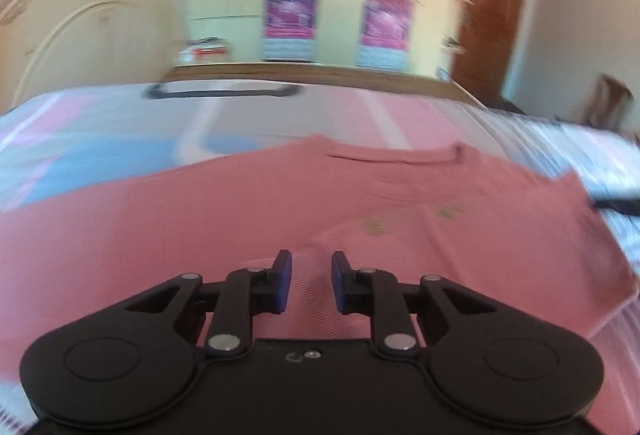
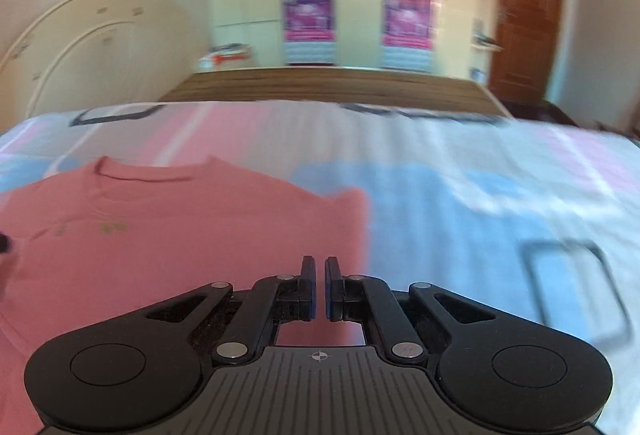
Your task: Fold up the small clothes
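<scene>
- On the bed, a salmon-pink cotton T-shirt (image 1: pixel 248 211) lies spread flat, its neckline turned toward the far wooden bed rail (image 1: pixel 312 73).
- Beneath it is a bedsheet printed in pink, pale blue and white blocks with dark outlined rectangles (image 2: pixel 460 195).
- A faint yellow-green print (image 1: pixel 412 219) marks the shirt's chest, just below the collar.
- From the left wrist view, the left gripper (image 1: pixel 311 283), black with 2 blue-padded fingers, hangs over the lower part of the shirt; its jaws stand a little apart and no cloth is pinched between them, only the shirt's surface showing through the gap.
- A low fold or ridge of fabric runs just beyond that gripper's fingertips.
- From the right wrist view, the right gripper (image 2: pixel 319 287) sits above the shirt's right-hand edge, where pink cloth meets the blue patch of sheet; its 2 fingers are drawn together to a hairline slit, with nothing visibly caught in them.
- Across the room stand cream wardrobe doors carrying 4 pink-and-purple posters (image 2: pixel 306 15), with a brown wooden door (image 2: pixel 528 3) to their right.
- Both views are smeared by motion blur, so fine detail on the cloth is hard to make out.
</scene>
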A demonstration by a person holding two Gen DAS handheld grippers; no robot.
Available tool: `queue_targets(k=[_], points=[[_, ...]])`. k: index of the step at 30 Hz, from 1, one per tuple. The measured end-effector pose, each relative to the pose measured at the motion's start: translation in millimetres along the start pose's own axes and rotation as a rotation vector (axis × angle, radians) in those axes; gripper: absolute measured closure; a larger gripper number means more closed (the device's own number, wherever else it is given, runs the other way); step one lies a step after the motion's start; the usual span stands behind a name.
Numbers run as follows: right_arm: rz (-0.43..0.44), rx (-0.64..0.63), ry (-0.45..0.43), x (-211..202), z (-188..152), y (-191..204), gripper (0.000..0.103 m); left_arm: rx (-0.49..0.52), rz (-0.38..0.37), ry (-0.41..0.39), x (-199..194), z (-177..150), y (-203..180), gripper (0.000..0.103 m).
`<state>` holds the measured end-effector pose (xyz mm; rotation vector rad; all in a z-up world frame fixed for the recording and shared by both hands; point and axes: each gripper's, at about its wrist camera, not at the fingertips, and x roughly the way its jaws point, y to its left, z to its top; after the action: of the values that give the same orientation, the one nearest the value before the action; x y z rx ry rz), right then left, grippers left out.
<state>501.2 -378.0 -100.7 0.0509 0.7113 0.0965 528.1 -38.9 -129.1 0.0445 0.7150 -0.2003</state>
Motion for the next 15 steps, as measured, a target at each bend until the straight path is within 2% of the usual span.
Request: queue_targets(k=[2,4,6,9,11,15], points=[[-0.069,-0.039,0.022,28,11,1,0.100,0.031,0.009,0.025,17,2,-10,0.079],[-0.126,0.043,0.094,61,18,-20,0.100,0.033,0.035,0.063,36,2,-11,0.076],[-0.095,0.110,0.083,69,24,-37,0.100,0.025,0.039,0.057,38,4,-11,0.077],[-0.107,0.023,0.106,66,29,-29,0.100,0.024,0.040,0.062,36,9,-12,0.079],[-0.096,0.025,0.107,54,26,-26,0.100,0.032,0.020,0.046,24,8,-15,0.079],[-0.072,-0.015,0.140,27,-4,-8,0.100,0.086,0.033,0.089,9,-15,-21,0.076]])
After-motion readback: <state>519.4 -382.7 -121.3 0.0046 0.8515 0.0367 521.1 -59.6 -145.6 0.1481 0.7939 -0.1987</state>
